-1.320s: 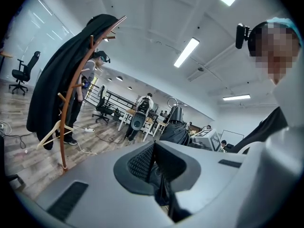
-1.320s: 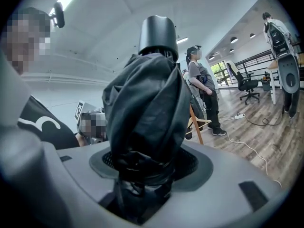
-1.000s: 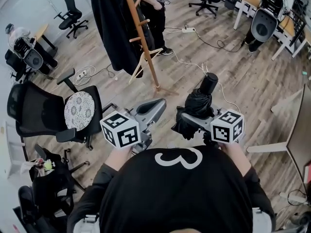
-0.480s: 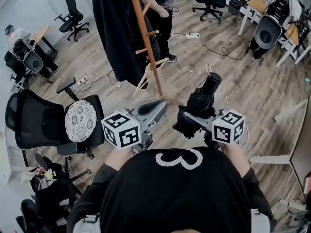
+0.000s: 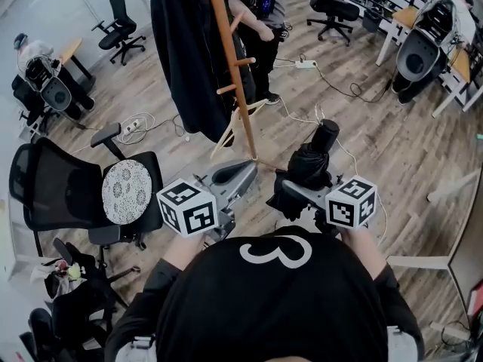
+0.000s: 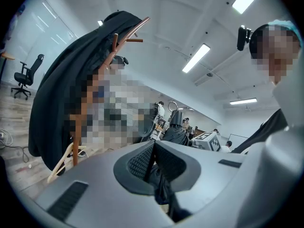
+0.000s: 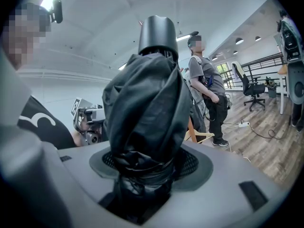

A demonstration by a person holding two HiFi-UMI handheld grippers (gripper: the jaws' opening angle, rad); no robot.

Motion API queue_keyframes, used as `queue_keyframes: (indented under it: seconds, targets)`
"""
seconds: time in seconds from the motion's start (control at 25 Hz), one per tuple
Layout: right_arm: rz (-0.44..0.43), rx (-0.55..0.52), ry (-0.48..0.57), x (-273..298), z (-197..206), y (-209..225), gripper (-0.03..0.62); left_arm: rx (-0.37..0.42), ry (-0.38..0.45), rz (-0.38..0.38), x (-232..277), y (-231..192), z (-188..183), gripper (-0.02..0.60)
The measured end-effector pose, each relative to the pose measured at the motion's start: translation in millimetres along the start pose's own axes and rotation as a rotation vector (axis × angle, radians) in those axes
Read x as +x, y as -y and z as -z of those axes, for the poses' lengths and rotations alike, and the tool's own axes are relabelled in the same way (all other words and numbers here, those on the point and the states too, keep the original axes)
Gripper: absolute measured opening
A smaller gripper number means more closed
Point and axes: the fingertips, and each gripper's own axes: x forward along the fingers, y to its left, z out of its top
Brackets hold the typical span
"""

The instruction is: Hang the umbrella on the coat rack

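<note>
Black umbrella (image 5: 309, 164) in right claw (image 5: 296, 193)

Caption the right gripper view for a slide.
Right gripper, jaws shut on a folded black umbrella, handle pointing away; standing person and wooden coat rack beyond.

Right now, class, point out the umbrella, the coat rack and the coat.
umbrella (image 5: 308, 164), head view, folded canopy
coat rack (image 5: 244, 123), head view, wooden pole
coat (image 5: 183, 55), head view, hanging black cloth
</note>
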Motion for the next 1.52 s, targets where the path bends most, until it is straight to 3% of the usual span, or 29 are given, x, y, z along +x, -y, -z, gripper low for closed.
queue_keyframes:
  seconds: [1.0,1.52]
  targets:
    - [-0.082,0.006,-0.09,92.4,-60.3,100.1,0.279,-0.081,0.03,-0.108,55.1,-116.5,-44.6,0.015]
    - [-0.124,0.004,-0.149,143.1,-71.2,128.0,0.279,-0.134,0.041,-0.167,61.3,-169.0,-52.9,0.015]
